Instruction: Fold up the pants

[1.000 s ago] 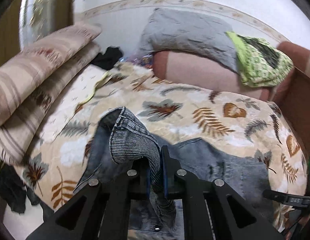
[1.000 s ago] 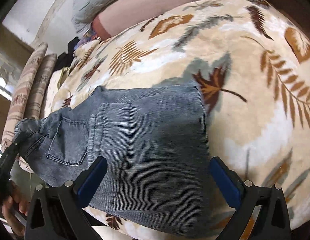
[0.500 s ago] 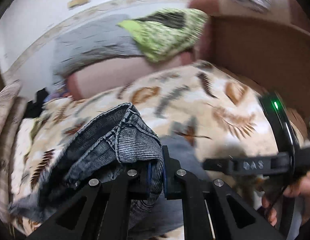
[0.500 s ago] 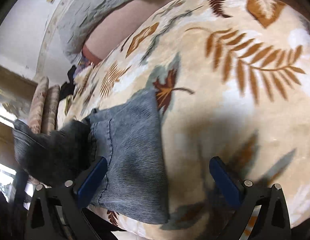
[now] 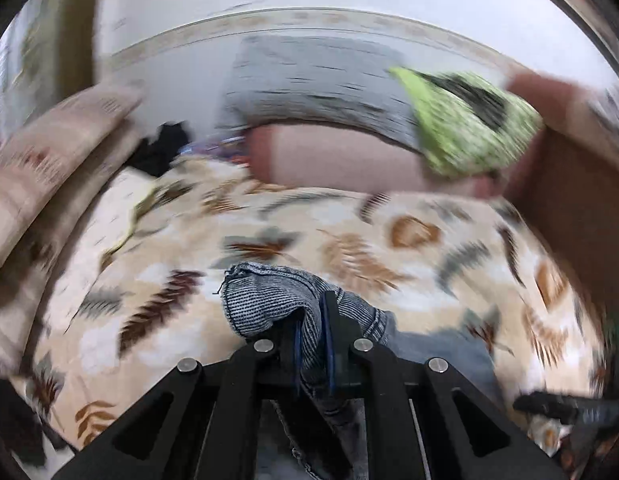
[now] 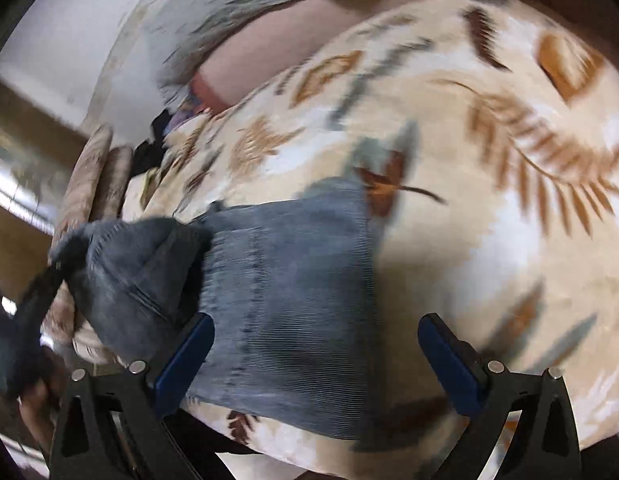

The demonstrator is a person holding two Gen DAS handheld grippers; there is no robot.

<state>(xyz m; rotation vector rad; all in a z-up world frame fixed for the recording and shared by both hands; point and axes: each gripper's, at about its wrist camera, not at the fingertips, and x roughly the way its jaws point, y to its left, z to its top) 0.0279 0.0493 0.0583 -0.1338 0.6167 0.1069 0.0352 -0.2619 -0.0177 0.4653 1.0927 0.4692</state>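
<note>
Grey-blue denim pants [image 6: 293, 288] lie folded on the leaf-print blanket [image 6: 489, 220] near the bed's front edge. My left gripper [image 5: 312, 332] is shut on a bunched end of the pants [image 5: 265, 300] and holds it lifted above the blanket. In the right wrist view that lifted bunch [image 6: 133, 264] hangs at the left, over the flat part. My right gripper [image 6: 315, 356] stands wide open just above the flat denim, its blue pads [image 6: 449, 364] apart with nothing pinched. A hand [image 6: 33, 396] holds the left tool at the lower left.
Striped cushions [image 5: 49, 160] line the left side of the bed. A grey pillow [image 5: 317, 84], a pink bolster [image 5: 341, 156] and a green patterned cloth [image 5: 469, 124] lie at the back. A brown wooden side [image 5: 569, 200] rises at the right. Dark clothes [image 5: 161, 148] lie at the back left.
My left gripper swung right with the pants' end and has come back left, still shut on it. The lifted bunch now hangs over the flat denim. Both views are blurred by motion.
</note>
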